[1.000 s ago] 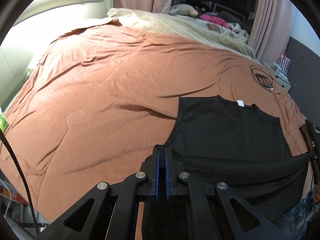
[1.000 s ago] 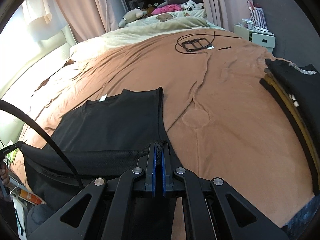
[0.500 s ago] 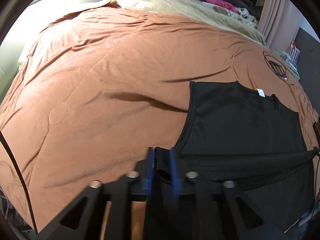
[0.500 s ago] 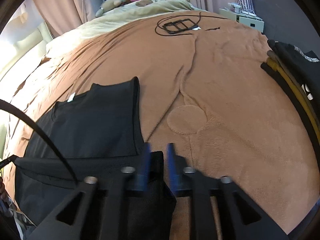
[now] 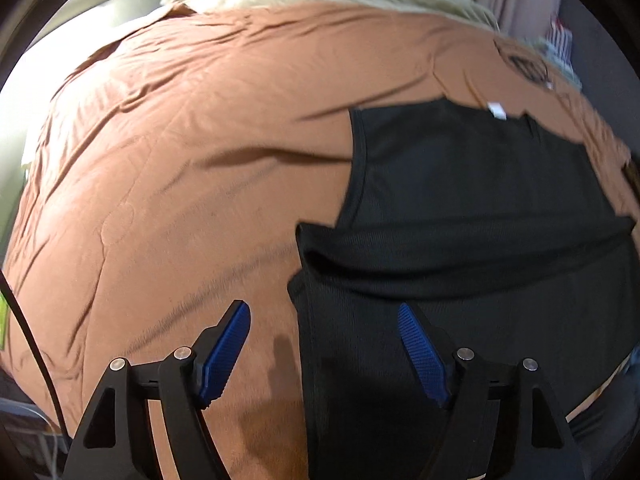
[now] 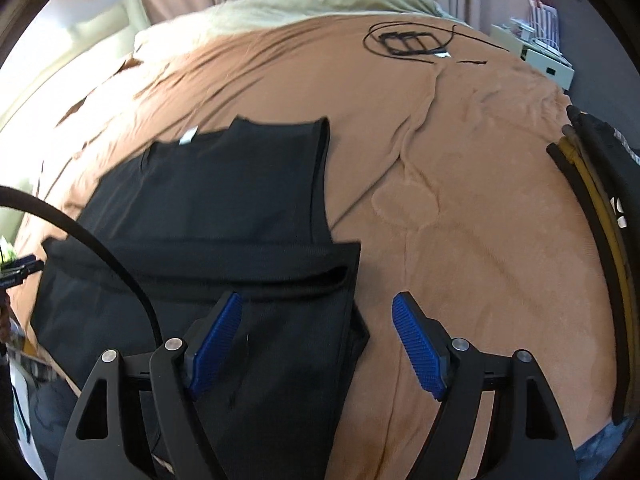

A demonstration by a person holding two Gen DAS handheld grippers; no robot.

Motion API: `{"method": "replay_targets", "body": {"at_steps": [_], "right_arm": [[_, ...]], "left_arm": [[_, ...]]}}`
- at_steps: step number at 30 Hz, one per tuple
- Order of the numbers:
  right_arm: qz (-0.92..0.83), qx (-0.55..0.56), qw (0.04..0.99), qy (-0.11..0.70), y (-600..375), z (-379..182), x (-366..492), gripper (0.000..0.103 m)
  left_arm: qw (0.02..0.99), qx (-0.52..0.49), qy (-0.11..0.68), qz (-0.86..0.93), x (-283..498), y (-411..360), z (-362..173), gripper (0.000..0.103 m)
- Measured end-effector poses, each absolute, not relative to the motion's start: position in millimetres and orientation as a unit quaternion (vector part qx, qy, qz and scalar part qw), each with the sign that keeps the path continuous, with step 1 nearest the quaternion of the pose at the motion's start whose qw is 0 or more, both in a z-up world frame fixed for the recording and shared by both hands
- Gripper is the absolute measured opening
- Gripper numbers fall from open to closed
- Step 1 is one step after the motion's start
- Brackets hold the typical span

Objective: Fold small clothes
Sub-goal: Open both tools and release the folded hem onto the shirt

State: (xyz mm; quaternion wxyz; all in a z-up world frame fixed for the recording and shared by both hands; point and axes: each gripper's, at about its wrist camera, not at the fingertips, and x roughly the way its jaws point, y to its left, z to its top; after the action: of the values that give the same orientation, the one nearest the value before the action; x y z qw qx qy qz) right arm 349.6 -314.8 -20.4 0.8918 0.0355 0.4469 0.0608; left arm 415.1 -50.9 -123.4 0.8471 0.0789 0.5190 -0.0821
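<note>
A black sleeveless top (image 5: pixel 472 200) lies on the brown bedspread (image 5: pixel 200 160), its lower part folded up over its body, with a white neck label at the far end. It also shows in the right wrist view (image 6: pixel 224 208). My left gripper (image 5: pixel 324 320) is open, jaws wide apart, above the top's left folded corner. My right gripper (image 6: pixel 316 312) is open above the top's right folded corner. Neither holds anything.
A stack of folded dark and yellow clothes (image 6: pixel 600 216) lies at the bed's right edge. A coiled black cable (image 6: pixel 412 42) lies farther back. Pillows and a beige blanket (image 6: pixel 320 0) are at the head. A white shelf unit (image 6: pixel 536 52) stands beside the bed.
Both grippers were shut on the top's hem a second ago. They carried it forward, opened and let go. The hem now lies folded over the top's body.
</note>
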Motion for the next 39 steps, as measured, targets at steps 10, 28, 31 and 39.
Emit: {"method": "replay_targets", "body": {"at_steps": [10,28,31,39], "right_arm": [[0.069,-0.023,0.868,0.491,-294,-34,369,0.077],[0.016,-0.050,0.871,0.488,-290,-58,441,0.076],[0.011,-0.042,0.875,0.482,-293,-60,452,0.076],[-0.027,-0.018,0.890,0.455,-303,-52,468,0.065]], "left_arm": [[0.827,0.133,0.544,-0.047,433,-60,-146,0.077],[0.834,0.137,0.534,-0.030,489,-66,-153,0.077],[0.836,0.129,0.532,-0.031,499,-65,-154,0.077],[0.846,0.089,0.526,-0.020,525,-44,-145,0.057]]}}
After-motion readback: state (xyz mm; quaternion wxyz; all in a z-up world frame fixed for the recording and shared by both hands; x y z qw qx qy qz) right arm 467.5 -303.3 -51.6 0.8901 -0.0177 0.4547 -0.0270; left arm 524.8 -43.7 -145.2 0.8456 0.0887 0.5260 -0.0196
